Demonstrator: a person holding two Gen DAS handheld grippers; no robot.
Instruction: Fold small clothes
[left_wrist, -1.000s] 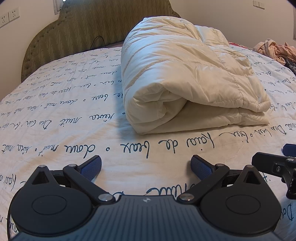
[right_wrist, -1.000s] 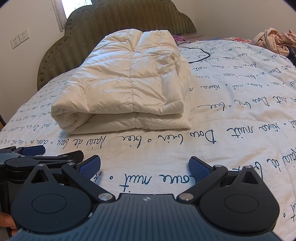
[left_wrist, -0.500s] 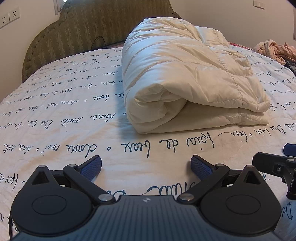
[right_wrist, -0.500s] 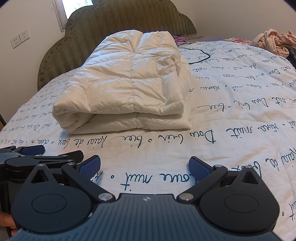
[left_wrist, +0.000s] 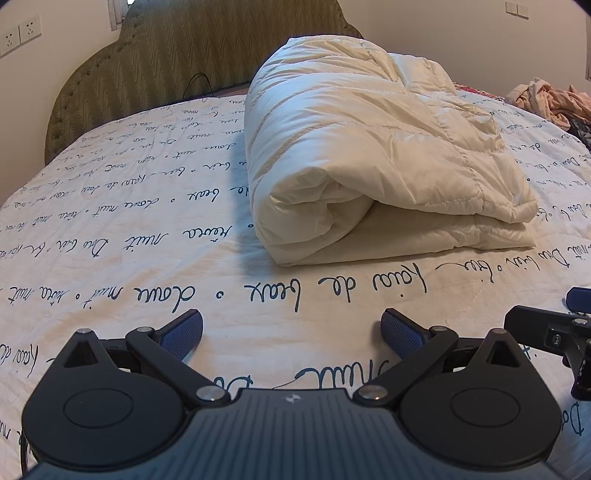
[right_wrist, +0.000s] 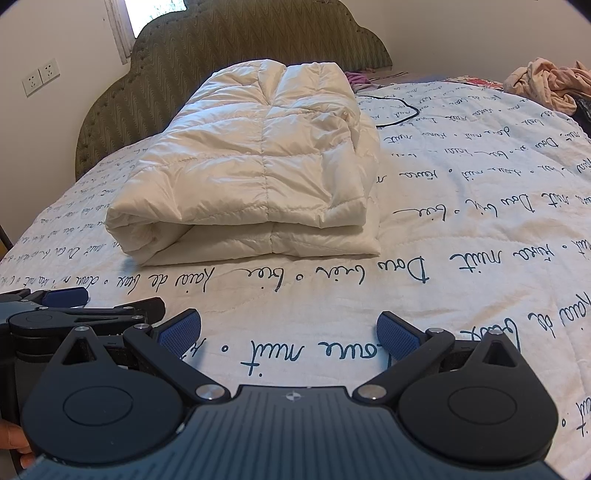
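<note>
**Folded jacket on the bed, both grippers empty**

From the left wrist view, we hold our left gripper (left_wrist: 291, 328) low over the white quilted bedspread printed with dark blue cursive script (left_wrist: 129, 229), its blue-padded fingers (left_wrist: 183, 330) spread wide apart with nothing between them. Ahead of it lies the cream quilted puffer garment, folded into a thick bundle (left_wrist: 369, 158), resting on the bedspread and well apart from the fingertips. Its rolled fold faces us at the left; the loose layered edges run off to the right. The long axis goes from the near edge back towards the olive-green padded headboard (left_wrist: 166, 62). The garment's far end is hidden behind its own bulk. At the right border, part of our right gripper (left_wrist: 554, 332) is cut off by the frame. A heap of pink clothes (left_wrist: 546, 98) sits at the far right, partly cropped.

From the right wrist view, our right gripper (right_wrist: 288, 328) also stands wide open and empty above the bedspread (right_wrist: 461, 221). The folded garment (right_wrist: 258, 162) lies ahead and to the left, not touched. The left gripper (right_wrist: 85, 310) shows at the left edge, partly hidden behind our own fingers. A thin black cable (right_wrist: 399, 112) lies beyond the garment; the pink heap (right_wrist: 546, 83) is too crumpled to tell its pieces apart.
</note>
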